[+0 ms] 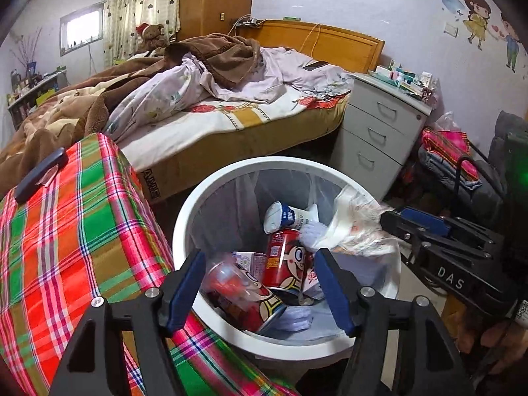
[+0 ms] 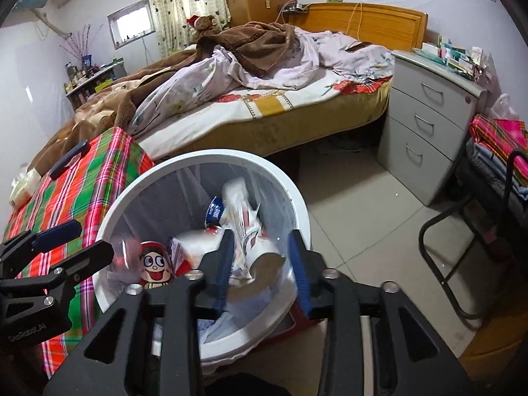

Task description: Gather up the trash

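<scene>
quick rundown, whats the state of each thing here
trash bin: upright, lined, partly full
red cans: lying inside the bin
white bottle: on its side in the bin
crumpled wrapper: blurred, over the bin at the right claw's tips
left claw: open, empty
right claw: open
nightstand drawers: closed
bed: unmade

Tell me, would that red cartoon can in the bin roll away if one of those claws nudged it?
Probably not far: the red cartoon can leans wedged among wrappers inside the white bin. Its round sides would likely roll on bare floor. It looks like thin metal, so probably light and easily dented.
</scene>
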Motion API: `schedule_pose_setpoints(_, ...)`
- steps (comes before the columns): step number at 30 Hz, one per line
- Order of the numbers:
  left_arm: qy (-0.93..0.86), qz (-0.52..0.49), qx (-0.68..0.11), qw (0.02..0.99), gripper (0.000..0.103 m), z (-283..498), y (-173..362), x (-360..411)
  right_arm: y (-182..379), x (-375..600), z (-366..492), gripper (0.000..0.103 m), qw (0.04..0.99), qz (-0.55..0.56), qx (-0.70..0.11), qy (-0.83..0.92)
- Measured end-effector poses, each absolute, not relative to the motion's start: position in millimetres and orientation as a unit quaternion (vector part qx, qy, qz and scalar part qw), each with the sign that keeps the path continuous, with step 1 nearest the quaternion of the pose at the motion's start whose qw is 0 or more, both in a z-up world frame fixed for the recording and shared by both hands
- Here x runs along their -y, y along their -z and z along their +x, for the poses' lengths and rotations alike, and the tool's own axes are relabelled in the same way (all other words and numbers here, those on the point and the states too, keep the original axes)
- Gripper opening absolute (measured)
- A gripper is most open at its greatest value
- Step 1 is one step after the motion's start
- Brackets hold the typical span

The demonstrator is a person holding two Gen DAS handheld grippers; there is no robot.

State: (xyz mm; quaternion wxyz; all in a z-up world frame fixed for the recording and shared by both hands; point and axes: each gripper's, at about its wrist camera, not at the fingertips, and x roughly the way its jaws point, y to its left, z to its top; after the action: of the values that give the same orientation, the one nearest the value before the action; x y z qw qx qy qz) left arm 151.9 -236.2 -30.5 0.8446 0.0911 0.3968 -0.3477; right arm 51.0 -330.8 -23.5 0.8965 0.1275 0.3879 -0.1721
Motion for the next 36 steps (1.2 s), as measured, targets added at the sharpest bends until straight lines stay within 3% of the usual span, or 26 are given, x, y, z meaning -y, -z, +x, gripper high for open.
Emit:
schedule_pose_setpoints(1,0.349,0.088,-0.398,0.844,0.068,151.5,30.8,235.7,22.8,330.6,50.2,0.056,0.897,0.128,-0.387,0.169)
schedule_pose_setpoints(2,0.346,0.087,-0.398,0.845,0.068,151.2,30.4,234.9,22.0,330.1,49.0,0.057,0.899,0.13,-0.384,0.167)
schedule_pose_setpoints(17,0.316,0.081,-0.363,0.873,0.069,117.2,2.1,201.4,-2.2,308.8,22.2,0.057,0.915,0.13,-0.348,0.159)
schedule_pose_setpoints(36,0.243,0.063,-0.28,0.927,0.069,2.5,-21.1,112.3,-23.2,224.2,-48.7,0.061,0.948,0.078,-0.268,0.153)
